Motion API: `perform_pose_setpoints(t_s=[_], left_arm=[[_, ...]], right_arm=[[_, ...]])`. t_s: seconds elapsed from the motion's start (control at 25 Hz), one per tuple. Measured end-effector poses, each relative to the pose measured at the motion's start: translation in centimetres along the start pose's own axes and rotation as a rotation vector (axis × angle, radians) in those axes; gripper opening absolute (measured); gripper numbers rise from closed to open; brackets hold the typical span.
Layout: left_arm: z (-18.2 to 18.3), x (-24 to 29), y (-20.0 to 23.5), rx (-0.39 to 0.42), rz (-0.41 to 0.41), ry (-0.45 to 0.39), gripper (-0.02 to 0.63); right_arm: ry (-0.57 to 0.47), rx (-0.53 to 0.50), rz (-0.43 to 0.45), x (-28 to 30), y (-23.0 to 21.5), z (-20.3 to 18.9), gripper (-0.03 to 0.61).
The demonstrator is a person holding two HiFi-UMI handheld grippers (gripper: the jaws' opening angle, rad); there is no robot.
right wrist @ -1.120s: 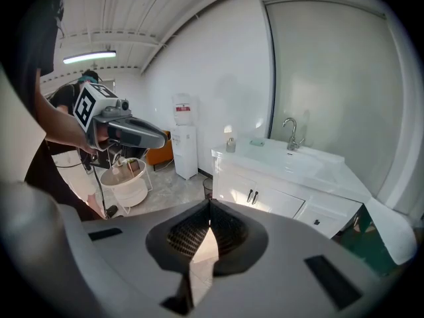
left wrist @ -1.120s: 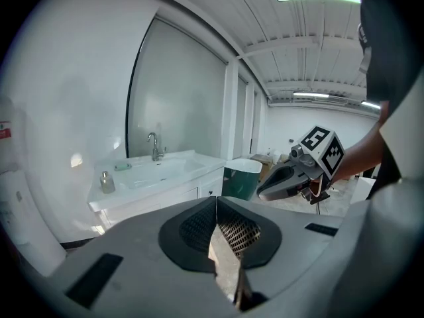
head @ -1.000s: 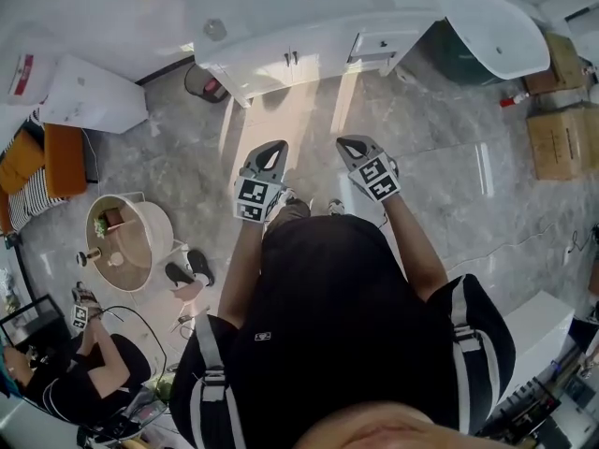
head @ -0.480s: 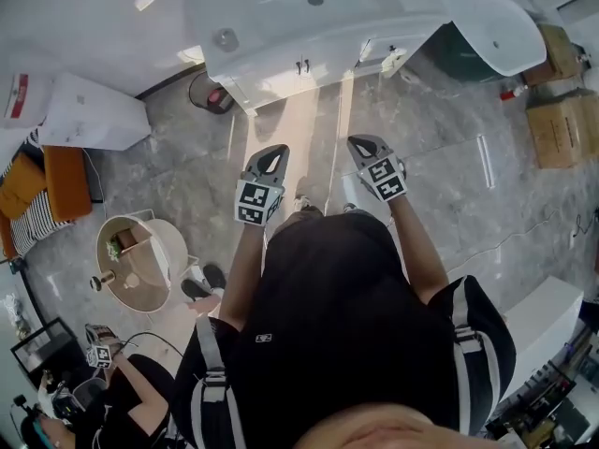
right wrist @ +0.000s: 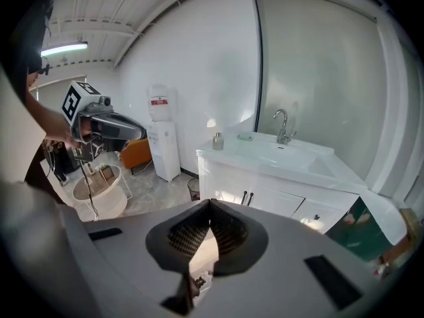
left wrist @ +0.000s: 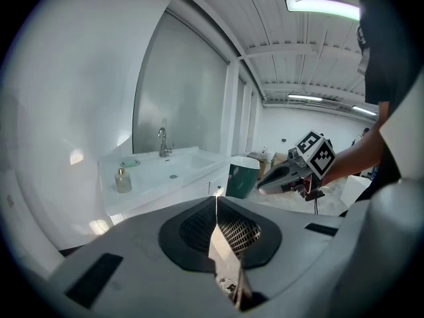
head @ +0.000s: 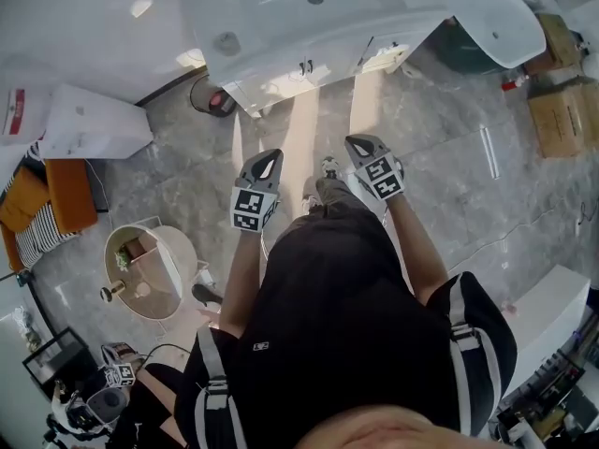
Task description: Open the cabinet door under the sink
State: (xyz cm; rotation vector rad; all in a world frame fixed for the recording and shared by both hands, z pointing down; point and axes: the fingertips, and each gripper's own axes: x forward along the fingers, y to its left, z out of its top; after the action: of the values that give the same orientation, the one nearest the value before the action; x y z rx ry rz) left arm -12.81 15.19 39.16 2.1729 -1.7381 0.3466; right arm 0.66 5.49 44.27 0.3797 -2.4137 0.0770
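The white sink cabinet (head: 281,84) stands ahead of me, its two doors closed, with a pair of black handles (head: 304,66) at the middle. The same doors (right wrist: 265,194) face me in the right gripper view, under the basin and faucet (right wrist: 283,126). My left gripper (head: 271,154) and right gripper (head: 358,142) are held side by side over the floor, well short of the cabinet. Both are shut with nothing between the jaws. From the left gripper (left wrist: 215,198) I see the cabinet's corner (left wrist: 215,189) and my right gripper (left wrist: 291,171).
A small bin (head: 213,100) sits left of the cabinet, and a white bathtub (head: 491,21) with cardboard boxes (head: 562,92) to its right. A soap bottle (right wrist: 218,141) stands on the counter. A white appliance (head: 89,124) and a round side table (head: 150,269) are at left; another person sits behind.
I have stepped forward toward the cabinet: the floor and side table slid down the head view. Both grippers stayed shut and level in front of me.
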Motion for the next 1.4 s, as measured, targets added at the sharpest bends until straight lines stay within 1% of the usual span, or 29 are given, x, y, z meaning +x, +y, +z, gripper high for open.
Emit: perform_pose_setpoints(t_s=[0.24,0.36,0.48,0.68,0.8,0.88,1.0,1.12,1.2,1.32,1.4], left_arm=[[-0.2,-1.1,1.0,-0.005,0.018,0.017,0.017],[0.0,-1.5,2.6,-0.028,0.040,0.018,0.017],[-0.5,-0.9,4.1,-0.051,0.044,0.042,0.017],[-1.6,2.8,6.9,-0.043,0.006,0.058,0.017],[-2.5,6.0,8.3,-0.026,-0.030,0.087,0.017],[-2.7,8.7,8.5,-0.017,-0.060,0.085,0.017],[-3.3,11.8,8.6,-0.041,-0.107,0.076,0.017],[-5.1,13.6,9.4,-0.081,-0.128,0.096,0.017],[-6.3,15.0,10.0,-0.101,-0.131,0.103,0.017],[-7.5,17.0,10.8,-0.110,-0.138,0.109,0.017],[-7.8,18.0,11.4,-0.107,-0.140,0.108,0.017]], right_arm=[[0.006,0.033,-0.003,2.7,-1.1,-1.0,0.058],[0.009,0.059,-0.015,5.4,-2.8,-1.4,0.058],[0.025,0.100,-0.031,8.8,-4.8,-2.6,0.058],[0.046,0.166,-0.056,16.3,-7.1,-5.2,0.058],[0.044,0.200,-0.078,21.1,-8.1,-6.9,0.058],[0.042,0.223,-0.098,23.9,-9.8,-7.4,0.058],[0.051,0.270,-0.133,27.7,-12.1,-8.6,0.058],[0.034,0.346,-0.155,31.1,-13.3,-8.7,0.060],[0.033,0.362,-0.175,33.5,-14.5,-9.1,0.060],[0.037,0.375,-0.217,36.6,-16.4,-9.7,0.063],[0.033,0.393,-0.236,38.2,-17.4,-9.8,0.093]])
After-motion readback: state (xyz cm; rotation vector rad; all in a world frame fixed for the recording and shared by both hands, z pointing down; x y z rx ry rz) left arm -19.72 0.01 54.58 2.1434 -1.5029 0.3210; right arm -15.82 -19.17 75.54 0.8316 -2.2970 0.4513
